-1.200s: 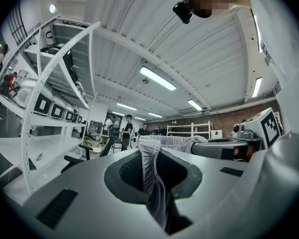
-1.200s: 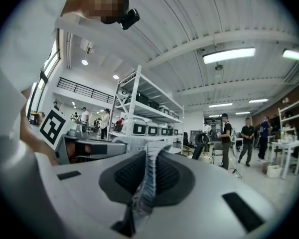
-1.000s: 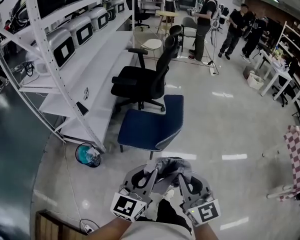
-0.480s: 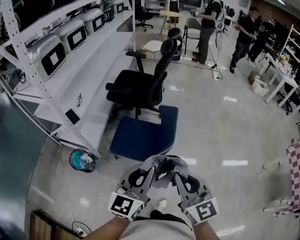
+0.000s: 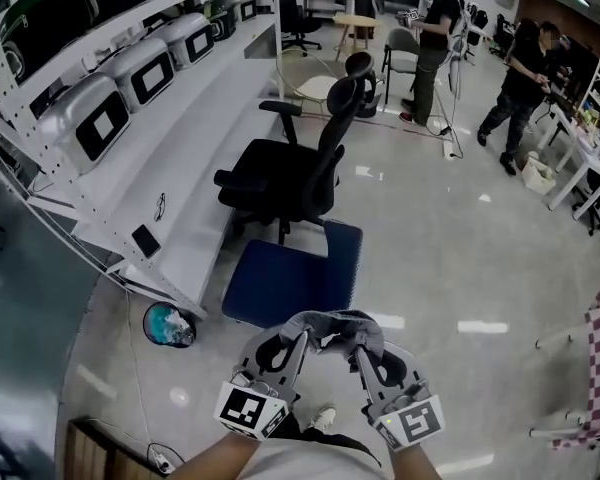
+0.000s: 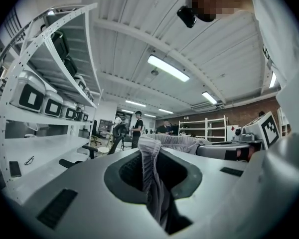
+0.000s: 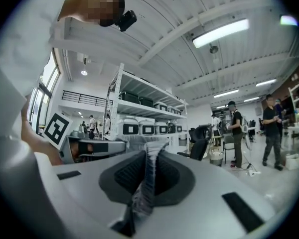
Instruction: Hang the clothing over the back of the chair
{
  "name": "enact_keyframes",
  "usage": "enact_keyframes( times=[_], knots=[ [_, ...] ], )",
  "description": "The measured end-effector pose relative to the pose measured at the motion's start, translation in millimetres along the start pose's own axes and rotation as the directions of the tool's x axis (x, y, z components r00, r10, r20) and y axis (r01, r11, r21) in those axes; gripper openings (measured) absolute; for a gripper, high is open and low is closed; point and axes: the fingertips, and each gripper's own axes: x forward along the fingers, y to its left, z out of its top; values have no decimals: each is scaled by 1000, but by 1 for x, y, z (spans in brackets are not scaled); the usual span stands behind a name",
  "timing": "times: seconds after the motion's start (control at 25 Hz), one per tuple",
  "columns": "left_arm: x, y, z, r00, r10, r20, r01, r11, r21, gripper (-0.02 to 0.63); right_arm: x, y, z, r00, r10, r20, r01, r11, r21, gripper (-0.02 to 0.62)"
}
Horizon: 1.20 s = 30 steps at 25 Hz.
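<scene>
Clothing pinched by left gripper and right gripper, both clamped tight; blue chair ahead.

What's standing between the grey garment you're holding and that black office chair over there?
A blue chair stands on the floor there, just beyond the grey garment and in front of the black office chair. The head view shows it.

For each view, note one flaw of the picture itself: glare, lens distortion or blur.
Head view: ceiling lights glare as white streaks on the glossy floor, and the white shelving bows at the edge. Left gripper view: fisheye circle with dark corners; the ceiling lamp burns out white. Right gripper view: the grey garment near the lens is soft.
</scene>
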Motion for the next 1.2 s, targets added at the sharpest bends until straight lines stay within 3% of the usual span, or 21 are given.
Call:
enact_keyframes(
  times=[0.36, 0.64, 0.88, 1.2],
  knots=[
    [54, 38, 16, 997, -79, 12, 79, 997, 5, 49, 43, -45, 13, 998, -61, -19, 61, 997, -43, 38],
    [118, 69, 17, 988, -151, -16, 152, 986, 73, 51, 89, -98, 19, 996, -85, 4, 85, 992, -95, 38],
    [175, 96, -29, 977, -175, -124, 183, 981, 59, 50, 115, -155, -37, 978, -188, -90, 179, 979, -100, 38],
    [231, 139, -105, 951, -141, -274, 153, 988, 23, 49, 148, -211, -117, 942, -271, -199, 263, 963, -64, 38]
  ],
)
